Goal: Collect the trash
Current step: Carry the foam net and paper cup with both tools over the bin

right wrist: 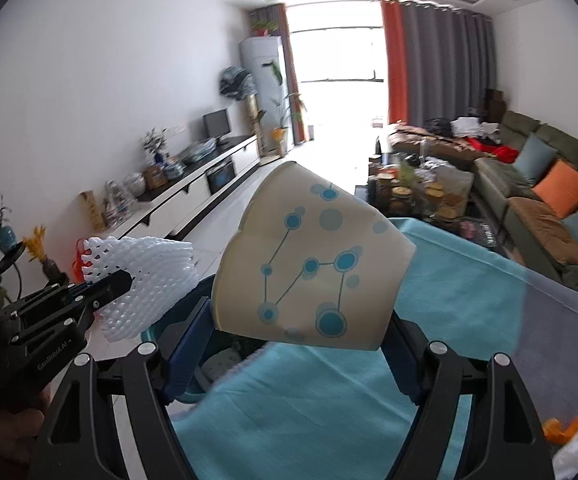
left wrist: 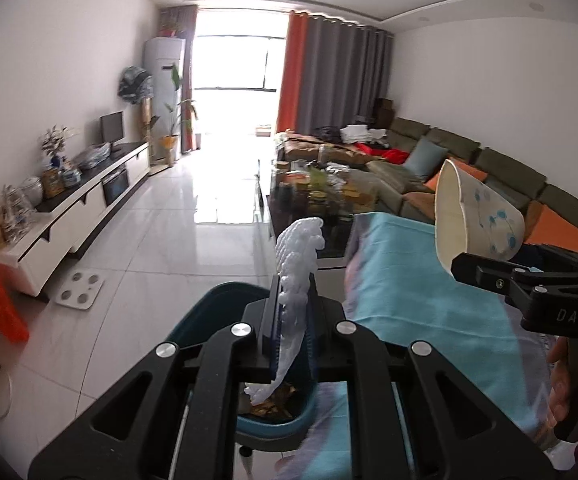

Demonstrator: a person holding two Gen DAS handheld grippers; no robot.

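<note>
The left gripper [left wrist: 293, 320] has its jaws clamped on a white foam net [left wrist: 299, 264], held upright above the teal bin [left wrist: 209, 300]. The bin sits just beside the bench [left wrist: 429, 312] edge, with brownish scraps inside. The right gripper [right wrist: 301, 332] has its jaws pressed against both sides of a crushed paper cup [right wrist: 313, 264] with blue dots, held over the bench's teal cloth, near the bin. An orange scrap [right wrist: 561, 430] lies on the cloth, well apart from the bin. Beyond the bench stands a cluttered coffee table [left wrist: 313, 192].
</note>
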